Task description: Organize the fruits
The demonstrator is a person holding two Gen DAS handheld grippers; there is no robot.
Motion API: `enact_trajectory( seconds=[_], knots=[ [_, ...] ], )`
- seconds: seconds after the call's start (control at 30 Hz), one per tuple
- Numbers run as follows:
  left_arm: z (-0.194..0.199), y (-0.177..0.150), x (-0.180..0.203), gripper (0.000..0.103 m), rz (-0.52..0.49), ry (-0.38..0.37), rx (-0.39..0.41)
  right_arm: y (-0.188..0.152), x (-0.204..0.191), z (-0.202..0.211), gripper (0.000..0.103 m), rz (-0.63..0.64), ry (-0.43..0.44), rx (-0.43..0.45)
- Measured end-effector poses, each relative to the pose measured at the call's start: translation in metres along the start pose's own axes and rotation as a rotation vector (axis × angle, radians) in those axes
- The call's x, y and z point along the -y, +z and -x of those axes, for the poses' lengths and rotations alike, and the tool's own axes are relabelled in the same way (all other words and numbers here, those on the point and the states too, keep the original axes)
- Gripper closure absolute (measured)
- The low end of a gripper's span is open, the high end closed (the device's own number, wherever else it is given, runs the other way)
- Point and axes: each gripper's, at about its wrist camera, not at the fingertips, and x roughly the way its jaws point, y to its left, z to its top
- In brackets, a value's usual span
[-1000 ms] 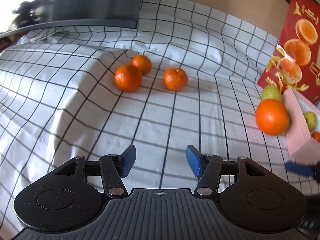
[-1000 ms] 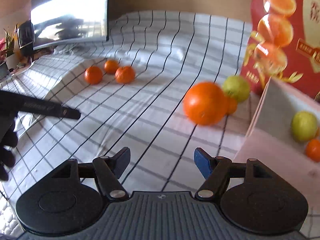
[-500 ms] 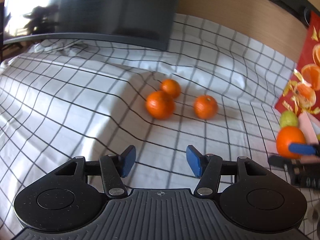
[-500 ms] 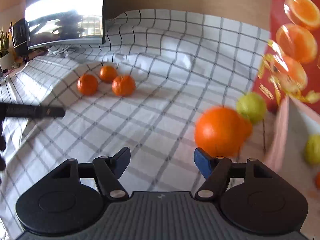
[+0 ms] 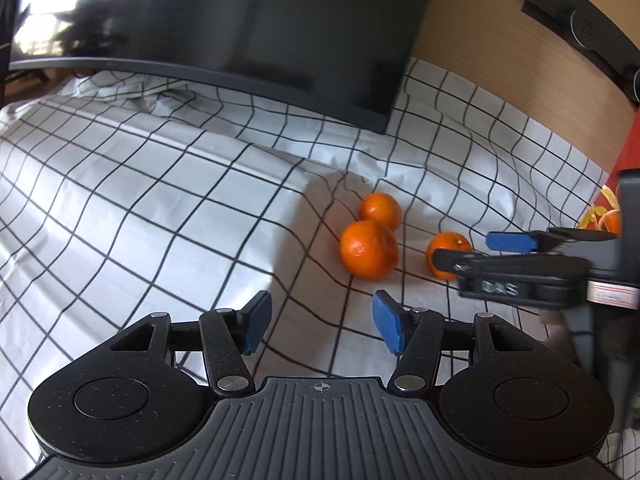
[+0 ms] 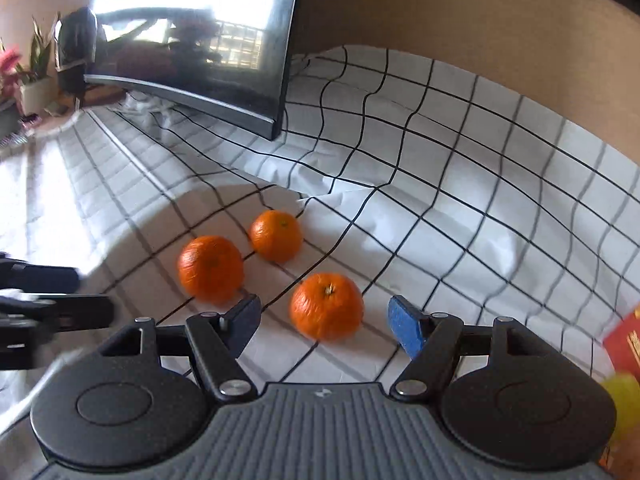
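Three mandarins lie on the checked cloth. In the right wrist view the nearest mandarin (image 6: 326, 305) sits between my open right gripper's (image 6: 326, 326) fingertips, untouched; two more (image 6: 211, 268) (image 6: 276, 235) lie beyond to the left. In the left wrist view my left gripper (image 5: 322, 326) is open and empty, a short way before the biggest mandarin (image 5: 369, 249); another (image 5: 380, 210) lies behind it. The third (image 5: 446, 250) is partly hidden by the right gripper (image 5: 472, 250) reaching in from the right.
A dark curved monitor (image 5: 224, 32) stands at the back of the cloth (image 5: 140, 208). A wooden wall (image 6: 460, 20) runs behind. A red box corner (image 6: 624, 344) and a green fruit (image 6: 624, 400) show at the right edge.
Both grippers have swung left, away from the box and the large orange, and closed in on the three mandarins. The right gripper now brackets the nearest one. Both stay open.
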Motion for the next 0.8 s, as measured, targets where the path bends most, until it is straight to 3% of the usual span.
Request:
enact_trajectory(
  seconds=[0.13, 0.17, 0.2, 0.27, 0.37, 0.53, 0.8],
  knots=[
    [-0.002, -0.004, -0.002, 0.042, 0.011, -0.007, -0.021, 0.001, 0.003, -0.025, 0.032, -0.015, 0.004, -0.039],
    [-0.003, -0.004, -0.002, 0.042, 0.012, -0.007, -0.027, 0.0, 0.004, -0.027, 0.037, -0.018, 0.011, -0.05],
    [-0.003, -0.004, 0.0, 0.042, 0.012, -0.009, -0.032, -0.001, 0.004, -0.026, 0.052, -0.027, 0.02, -0.06],
    [-0.004, -0.003, 0.004, 0.042, 0.009, -0.019, -0.037, -0.003, 0.008, -0.02, 0.054, -0.07, 0.052, -0.082],
    [-0.006, -0.003, 0.017, 0.042, -0.009, -0.047, -0.043, -0.013, 0.015, 0.005, 0.054, -0.12, 0.094, -0.081],
    [-0.007, -0.007, 0.056, 0.042, -0.061, -0.135, -0.065, -0.05, 0.026, 0.063, 0.054, -0.136, 0.092, -0.068],
    [-0.007, -0.022, 0.149, 0.042, -0.23, -0.307, -0.127, -0.132, 0.05, 0.139, 0.054, -0.145, -0.023, -0.087]
  ],
)
